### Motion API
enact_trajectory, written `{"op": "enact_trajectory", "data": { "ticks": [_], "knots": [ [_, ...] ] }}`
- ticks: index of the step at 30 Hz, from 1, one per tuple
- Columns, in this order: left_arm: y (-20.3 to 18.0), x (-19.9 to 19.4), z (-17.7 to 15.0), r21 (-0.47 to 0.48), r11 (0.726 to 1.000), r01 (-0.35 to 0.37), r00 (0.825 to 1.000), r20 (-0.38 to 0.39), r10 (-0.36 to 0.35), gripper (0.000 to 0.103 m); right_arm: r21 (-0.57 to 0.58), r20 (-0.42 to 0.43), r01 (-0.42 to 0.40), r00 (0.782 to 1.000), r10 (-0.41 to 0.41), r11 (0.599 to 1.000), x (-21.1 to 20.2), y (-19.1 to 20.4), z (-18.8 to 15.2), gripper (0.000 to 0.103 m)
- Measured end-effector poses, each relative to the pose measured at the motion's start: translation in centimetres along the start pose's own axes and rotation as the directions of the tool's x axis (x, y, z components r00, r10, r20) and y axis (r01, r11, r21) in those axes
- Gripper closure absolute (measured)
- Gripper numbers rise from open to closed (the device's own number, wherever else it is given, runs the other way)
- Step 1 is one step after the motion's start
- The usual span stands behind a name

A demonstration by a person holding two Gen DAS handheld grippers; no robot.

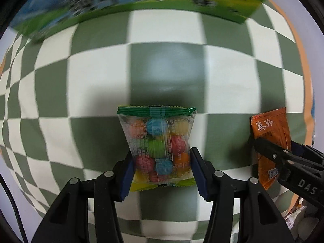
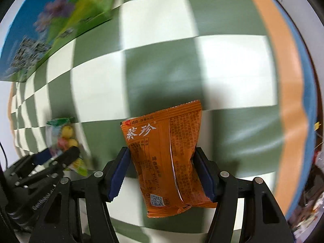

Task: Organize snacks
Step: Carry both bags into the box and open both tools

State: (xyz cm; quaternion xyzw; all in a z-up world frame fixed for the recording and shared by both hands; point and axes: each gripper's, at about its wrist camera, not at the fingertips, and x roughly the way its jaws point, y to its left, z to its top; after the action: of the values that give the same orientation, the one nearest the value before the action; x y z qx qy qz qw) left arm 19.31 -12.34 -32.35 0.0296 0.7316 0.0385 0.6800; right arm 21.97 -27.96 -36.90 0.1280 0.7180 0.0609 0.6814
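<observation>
Two snack packets hang clear above a green-and-white checked counter (image 1: pixel 97 85), each pinched in its own tool. The left gripper (image 1: pixel 161 168) points straight down, its jaws drawn narrow on the lower half of a clear candy packet (image 1: pixel 158 141); the blue pads (image 1: pixel 127 174) press in on both side edges, and the packet's long axis runs along the jaws, its green sealed top standing out beyond the tips.

The right gripper (image 2: pixel 163 172) holds an orange snack packet (image 2: pixel 166 151) the same way, jaws part closed against its two sides. That packet's long axis also follows the jaws, tilted a little off their centre line, with its top seam past the tips and its bottom edge back toward the wrist.

The relation that matters lies ahead of both tools: a printed box (image 1: pixel 141 2) with blue and green sides stands beyond the jaw tips, straight ahead and slightly left of the left jaws, and ahead and well to the left of the right jaws, where it shows again (image 2: pixel 40 40). If the box is where the snacks go, which is a judgement, the left hand looks nearer and better lined up, while the right would have to cross leftward. The box's opening is not visible from here, and blur hides its detail. The two grippers ride side by side, near but apart.
</observation>
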Motion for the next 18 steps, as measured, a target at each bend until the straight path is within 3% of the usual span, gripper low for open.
{"op": "enact_trajectory", "data": {
  "ticks": [6,10,13,16,17,18],
  "knots": [
    [1.1,1.3,1.2,-0.034,0.999,0.04,0.998,-0.041,-0.042,0.052,0.004,-0.024,-0.025,0.999,0.025,1.0,1.2,2.1,0.3,0.034],
    [0.6,2.1,1.9,-0.025,0.999,0.039,0.998,-0.051,-0.04,0.052,-0.023,-0.068,-0.043,0.997,0.041,0.999,1.5,2.6,0.5,0.021],
    [-0.4,2.3,2.6,-0.015,0.999,0.03,0.998,-0.052,-0.031,0.052,-0.096,-0.067,0.014,0.998,-0.021,0.995,1.6,3.2,-1.1,0.021],
    [1.9,1.5,0.2,-0.019,0.999,0.031,0.998,-0.058,-0.032,0.052,-0.19,-0.042,0.085,0.995,-0.095,0.978,2.1,4.8,-1.5,0.022],
    [1.3,1.8,0.0,-0.018,0.999,0.028,0.998,-0.061,-0.029,0.052,-0.203,-0.019,0.109,0.993,-0.116,0.973,2.4,5.6,-1.7,0.025],
    [1.3,1.9,-0.1,-0.016,1.0,0.026,0.998,-0.064,-0.027,0.052,-0.194,0.014,0.144,0.99,-0.144,0.97,2.4,5.8,-1.8,0.036]
  ]
}}
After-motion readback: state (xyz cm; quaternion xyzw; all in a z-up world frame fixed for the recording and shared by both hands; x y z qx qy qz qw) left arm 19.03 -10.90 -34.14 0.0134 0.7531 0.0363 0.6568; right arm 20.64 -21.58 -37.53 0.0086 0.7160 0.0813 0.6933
